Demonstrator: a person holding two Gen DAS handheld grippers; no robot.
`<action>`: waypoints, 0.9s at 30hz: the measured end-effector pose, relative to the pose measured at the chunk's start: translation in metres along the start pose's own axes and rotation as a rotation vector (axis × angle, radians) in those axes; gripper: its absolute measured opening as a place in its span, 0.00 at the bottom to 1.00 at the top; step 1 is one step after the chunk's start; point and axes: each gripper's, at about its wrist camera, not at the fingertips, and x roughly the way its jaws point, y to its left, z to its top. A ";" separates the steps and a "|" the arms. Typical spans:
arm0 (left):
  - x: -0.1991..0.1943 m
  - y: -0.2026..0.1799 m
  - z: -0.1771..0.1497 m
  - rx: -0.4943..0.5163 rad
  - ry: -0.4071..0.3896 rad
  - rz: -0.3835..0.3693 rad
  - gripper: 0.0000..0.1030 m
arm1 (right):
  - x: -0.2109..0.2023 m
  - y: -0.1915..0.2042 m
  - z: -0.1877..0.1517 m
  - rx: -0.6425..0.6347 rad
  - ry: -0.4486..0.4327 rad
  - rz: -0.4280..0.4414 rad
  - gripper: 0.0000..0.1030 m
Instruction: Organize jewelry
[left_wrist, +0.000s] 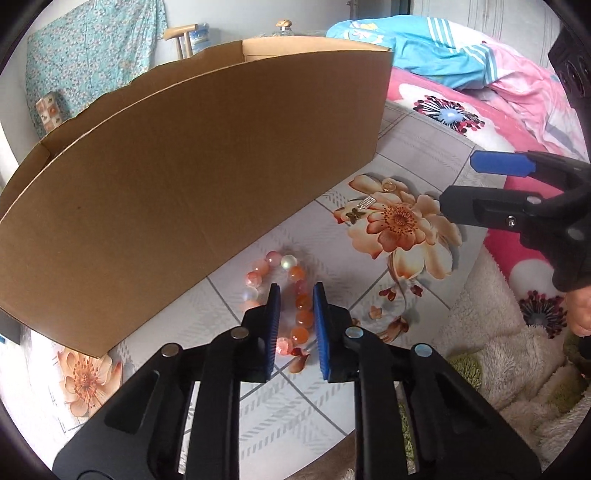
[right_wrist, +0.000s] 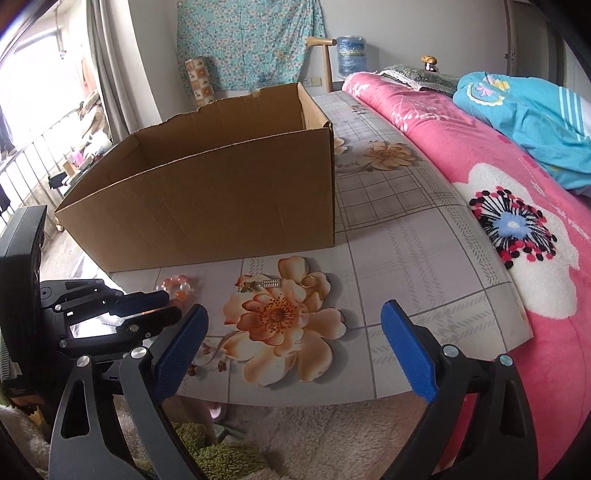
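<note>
A bracelet of orange, pink and clear beads (left_wrist: 295, 275) (right_wrist: 177, 286) lies on the flowered sheet just in front of a cardboard box (left_wrist: 184, 166) (right_wrist: 221, 206). My left gripper (left_wrist: 296, 290) (right_wrist: 171, 303) points down at it, with its blue pads shut on the right side of the bead string. A small silver and gold clip (left_wrist: 364, 206) (right_wrist: 266, 285) and a gold ring (left_wrist: 388, 185) (right_wrist: 309, 282) rest on the printed orange flower. My right gripper (right_wrist: 295, 306) (left_wrist: 458, 182) hovers wide open, near of and above these two, holding nothing.
The box is open-topped and fills the far left of the sheet (right_wrist: 406, 240). A pink flowered blanket (right_wrist: 498, 206) and a blue quilt (right_wrist: 517, 110) lie to the right. Fluffy cream and green fabric (right_wrist: 332, 435) lies at the near edge. A person's hand (left_wrist: 580, 314) holds the right gripper.
</note>
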 end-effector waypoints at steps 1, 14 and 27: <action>0.000 0.003 -0.001 -0.008 0.000 0.008 0.08 | 0.001 0.001 0.000 -0.004 0.001 0.002 0.86; -0.017 0.048 -0.015 -0.114 0.000 0.075 0.16 | 0.015 0.003 0.003 0.007 0.044 0.027 0.71; -0.023 0.013 0.011 -0.065 -0.075 -0.100 0.31 | 0.021 -0.007 0.003 0.028 0.042 -0.012 0.52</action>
